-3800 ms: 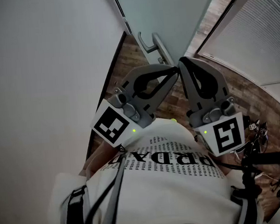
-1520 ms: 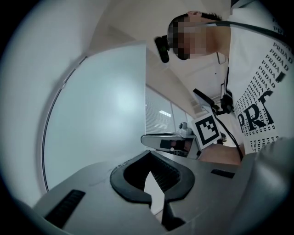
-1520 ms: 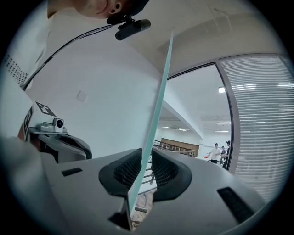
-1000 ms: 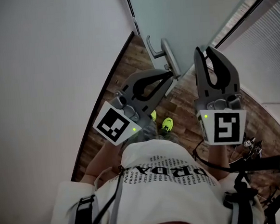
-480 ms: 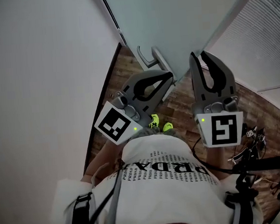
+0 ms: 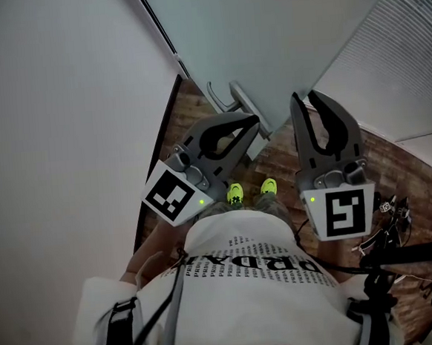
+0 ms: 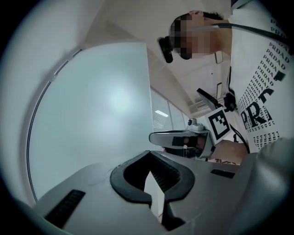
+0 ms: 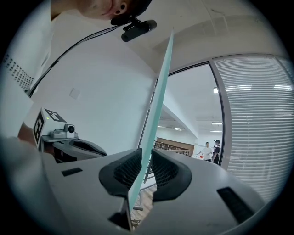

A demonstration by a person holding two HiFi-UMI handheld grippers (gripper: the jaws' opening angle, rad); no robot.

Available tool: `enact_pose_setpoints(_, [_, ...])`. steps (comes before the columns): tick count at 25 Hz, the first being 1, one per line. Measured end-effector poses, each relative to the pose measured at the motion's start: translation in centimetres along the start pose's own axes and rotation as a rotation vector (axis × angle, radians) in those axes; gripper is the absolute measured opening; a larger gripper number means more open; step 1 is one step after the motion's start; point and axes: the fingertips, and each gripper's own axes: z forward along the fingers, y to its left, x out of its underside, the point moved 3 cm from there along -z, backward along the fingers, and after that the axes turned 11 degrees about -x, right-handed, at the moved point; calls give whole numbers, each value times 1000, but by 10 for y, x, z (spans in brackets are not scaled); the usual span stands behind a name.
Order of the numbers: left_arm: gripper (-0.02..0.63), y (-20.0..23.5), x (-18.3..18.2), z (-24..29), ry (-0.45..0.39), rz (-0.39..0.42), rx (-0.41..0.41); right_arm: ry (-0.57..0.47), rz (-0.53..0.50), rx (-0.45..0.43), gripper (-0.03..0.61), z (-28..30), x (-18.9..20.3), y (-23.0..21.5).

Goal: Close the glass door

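- Your right gripper (image 8: 144, 176) is clamped on the free edge of the glass door (image 8: 158, 101); the pane runs up between its pads, so the door should swing wherever you carry that hand
- Your left gripper (image 7: 154, 181) is clenched on nothing and hangs near the lever handle (image 6: 229, 100), probably to stay clear of the pane
- The door stands ajar: a lit corridor (image 8: 193, 137) shows past its edge, so I judge it not closed

Frosted glass door (image 6: 278, 22), ajar, metal handle (image 6: 226, 98)
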Motion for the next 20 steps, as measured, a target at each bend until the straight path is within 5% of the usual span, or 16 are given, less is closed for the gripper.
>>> enact_pose_setpoints(13, [-2,-1,8,7,-35,-14,-138,-28,-26,-149,55,6,2,10])
enact_pose_setpoints(20, [-2,-7,26,-4,-68,-13,-138,-39,-63,-159,55,6,15,22])
